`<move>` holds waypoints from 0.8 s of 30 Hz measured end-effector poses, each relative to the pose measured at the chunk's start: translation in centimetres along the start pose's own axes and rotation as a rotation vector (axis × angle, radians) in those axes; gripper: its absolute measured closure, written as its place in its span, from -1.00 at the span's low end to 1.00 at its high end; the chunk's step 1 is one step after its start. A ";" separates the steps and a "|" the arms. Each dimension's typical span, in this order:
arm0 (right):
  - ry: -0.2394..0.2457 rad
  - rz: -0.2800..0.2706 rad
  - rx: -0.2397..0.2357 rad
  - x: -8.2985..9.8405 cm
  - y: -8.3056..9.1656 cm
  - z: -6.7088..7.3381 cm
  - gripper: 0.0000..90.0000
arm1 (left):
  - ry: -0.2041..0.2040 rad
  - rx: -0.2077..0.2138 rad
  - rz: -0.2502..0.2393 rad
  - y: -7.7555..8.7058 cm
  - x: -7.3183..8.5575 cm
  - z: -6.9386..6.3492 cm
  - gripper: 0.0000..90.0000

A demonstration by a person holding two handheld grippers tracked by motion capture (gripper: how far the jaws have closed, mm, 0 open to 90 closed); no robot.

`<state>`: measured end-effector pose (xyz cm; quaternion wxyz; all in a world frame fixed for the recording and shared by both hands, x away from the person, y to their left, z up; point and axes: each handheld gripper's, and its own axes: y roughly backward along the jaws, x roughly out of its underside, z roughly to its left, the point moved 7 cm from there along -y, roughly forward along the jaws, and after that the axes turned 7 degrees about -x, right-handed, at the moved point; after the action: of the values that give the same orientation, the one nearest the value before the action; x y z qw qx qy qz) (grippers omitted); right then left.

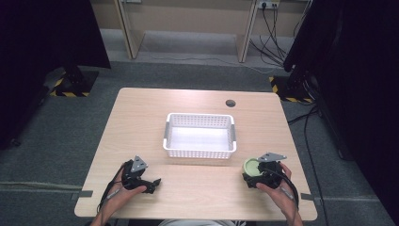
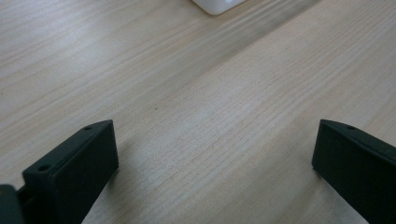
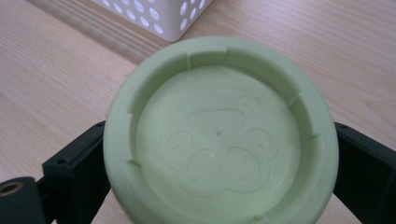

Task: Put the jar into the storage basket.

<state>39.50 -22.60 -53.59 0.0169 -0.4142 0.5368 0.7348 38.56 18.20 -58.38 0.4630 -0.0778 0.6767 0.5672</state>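
Note:
A pale green round cup [image 1: 251,165] is held just above the table's near right part, and my right gripper [image 1: 253,173] is shut on it. In the right gripper view the green cup [image 3: 219,135] shows a recessed face embossed with a bear, with a black jaw pressed against each side of it. A white perforated basket [image 1: 199,154] stands empty at the table's middle, just beyond the cup. My left gripper [image 1: 153,184] rests low at the near left. In its own view the left gripper [image 2: 215,149] is open over bare wood.
The light wooden table [image 1: 141,117] has a cable hole [image 1: 230,103] behind the basket. A basket corner [image 2: 217,4] shows ahead of the left jaws, and the basket's wall [image 3: 159,14] shows beyond the cup. Dark curtains, stand bases and floor cables surround the table.

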 end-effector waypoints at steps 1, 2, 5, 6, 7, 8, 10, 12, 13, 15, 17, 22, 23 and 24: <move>0.000 0.000 0.000 0.0 0.0 0.0 -0.88 | 0.000 0.000 0.000 0.0 0.0 0.0 -1.00; 0.001 0.000 0.001 -0.2 -0.1 0.0 -0.87 | 0.000 0.000 0.000 0.0 0.0 0.0 -1.00; 0.002 0.003 -0.001 -0.3 -0.2 0.0 -0.86 | 0.000 0.000 0.000 0.0 0.0 0.0 -1.00; 0.003 0.005 -0.003 -0.4 -0.3 0.0 -0.85 | 0.000 0.000 0.000 0.0 0.0 0.0 -1.00; 0.004 0.006 -0.004 -0.4 -0.3 0.0 -0.84 | 0.000 0.000 0.000 0.0 0.0 0.0 -1.00; 0.004 0.007 -0.006 -0.5 -0.4 0.0 -0.83 | 0.000 0.000 0.000 0.0 0.0 0.0 -1.00; 0.015 0.014 -0.011 -0.6 -0.5 0.1 -0.78 | 0.000 0.000 0.000 0.0 0.0 0.0 -1.00; 0.016 0.014 -0.010 -0.7 -0.5 0.1 -0.77 | 0.000 0.000 0.000 0.0 0.0 0.0 -1.00; 0.020 0.017 -0.012 -0.7 -0.5 0.1 -0.76 | 0.000 0.000 0.000 0.0 0.0 0.0 -1.00; 0.020 0.015 -0.014 -0.7 -0.5 0.1 -0.76 | 0.000 0.000 0.000 0.0 0.0 0.0 -1.00; 0.022 0.015 -0.015 -0.7 -0.5 0.1 -0.75 | 0.001 0.000 0.000 0.0 0.0 0.0 -1.00; 0.021 0.006 -0.045 -0.8 -0.2 0.1 -0.75 | 0.000 0.000 0.000 0.0 0.0 0.0 -1.00; 0.025 0.004 -0.044 -0.9 -0.1 0.1 -0.75 | 0.000 0.000 0.000 0.0 0.0 0.0 -1.00; 0.029 0.002 -0.040 -1.0 0.0 0.0 -0.75 | 0.000 0.000 0.000 0.0 0.0 0.0 -1.00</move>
<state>40.11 -22.17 -52.94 0.0003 -0.4245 0.5226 0.7393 38.56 18.20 -58.38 0.4630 -0.0779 0.6767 0.5671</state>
